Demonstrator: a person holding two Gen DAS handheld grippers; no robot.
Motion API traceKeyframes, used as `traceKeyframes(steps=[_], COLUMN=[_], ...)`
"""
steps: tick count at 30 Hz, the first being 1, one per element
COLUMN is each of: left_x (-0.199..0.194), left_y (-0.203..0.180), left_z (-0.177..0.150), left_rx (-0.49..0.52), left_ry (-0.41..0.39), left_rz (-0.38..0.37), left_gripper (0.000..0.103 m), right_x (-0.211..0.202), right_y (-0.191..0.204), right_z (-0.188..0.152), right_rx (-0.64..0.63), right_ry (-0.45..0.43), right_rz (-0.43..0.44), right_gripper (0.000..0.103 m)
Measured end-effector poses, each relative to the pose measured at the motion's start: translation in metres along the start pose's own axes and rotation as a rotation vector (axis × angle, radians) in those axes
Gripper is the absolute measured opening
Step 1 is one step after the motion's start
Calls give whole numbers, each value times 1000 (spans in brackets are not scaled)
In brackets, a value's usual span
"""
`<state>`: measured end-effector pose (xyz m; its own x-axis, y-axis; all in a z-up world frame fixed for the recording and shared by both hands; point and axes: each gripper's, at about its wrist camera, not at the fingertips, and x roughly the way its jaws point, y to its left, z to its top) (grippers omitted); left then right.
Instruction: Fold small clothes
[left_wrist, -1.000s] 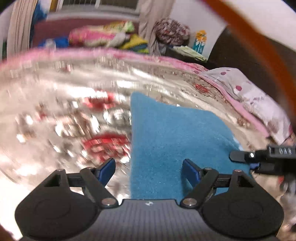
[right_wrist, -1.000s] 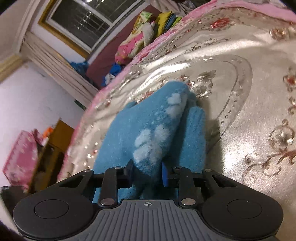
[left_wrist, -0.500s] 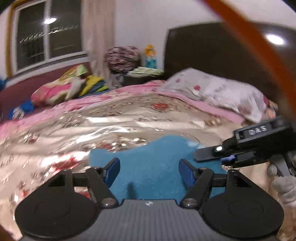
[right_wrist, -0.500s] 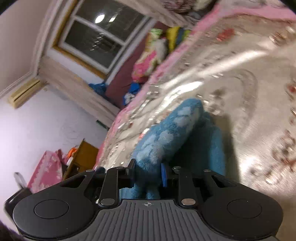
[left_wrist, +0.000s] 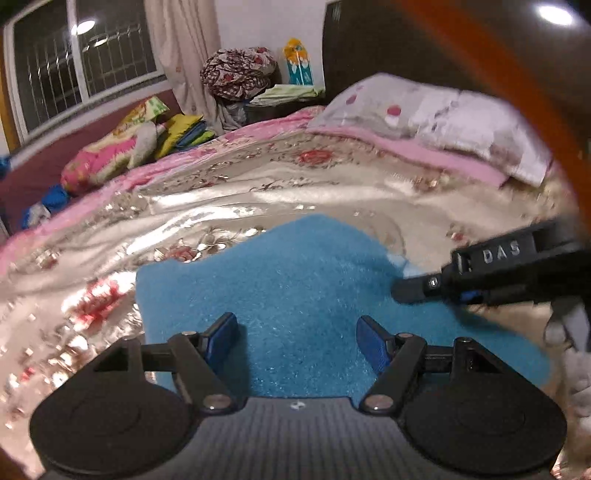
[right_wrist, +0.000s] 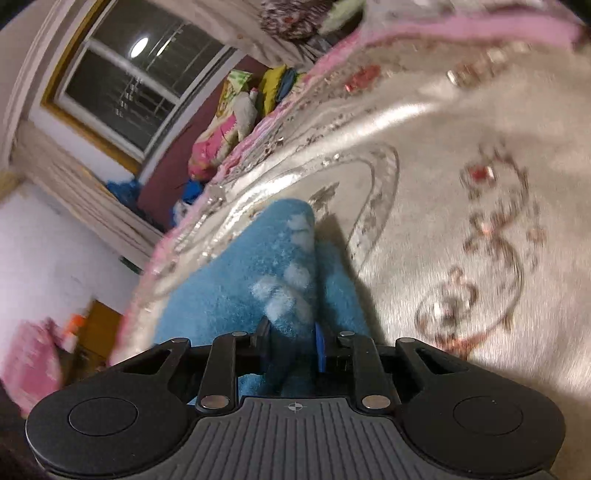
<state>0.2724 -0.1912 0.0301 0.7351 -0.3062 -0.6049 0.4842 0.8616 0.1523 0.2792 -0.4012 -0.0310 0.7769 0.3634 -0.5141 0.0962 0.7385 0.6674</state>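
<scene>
Blue cloth (left_wrist: 295, 280) is lying spread on the bedspread (left_wrist: 258, 192), one edge raised. Left gripper (left_wrist: 295, 338) is hovering just above the cloth's near part, fingers wide apart, gripping nothing. Right gripper (right_wrist: 291, 341) is pinching a fold of the cloth with white patches (right_wrist: 288, 288), fingers clamped on it. In the left view it is sitting at the cloth's right edge (left_wrist: 436, 291). Pillow (left_wrist: 443, 118) is lying at the far right.
</scene>
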Motion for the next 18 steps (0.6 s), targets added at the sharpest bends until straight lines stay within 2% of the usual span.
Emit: traceKeyframes(steps=[5, 8, 14, 18], left_x=[5, 5, 4, -4], left_y=[-5, 0, 6, 20], left_z=[-2, -1, 2, 0], left_rx=[2, -24, -66, -166], left_ry=[7, 20, 20, -33], left_rz=[32, 29, 28, -11], left_gripper=[78, 78, 78, 78], right_x=[7, 4, 10, -13], right_y=[-12, -3, 16, 43], right_z=[3, 6, 21, 30], right_rx=[71, 44, -18, -113], right_ry=[9, 28, 54, -6], right_rz=[32, 72, 73, 129], right_gripper=[23, 31, 28, 26])
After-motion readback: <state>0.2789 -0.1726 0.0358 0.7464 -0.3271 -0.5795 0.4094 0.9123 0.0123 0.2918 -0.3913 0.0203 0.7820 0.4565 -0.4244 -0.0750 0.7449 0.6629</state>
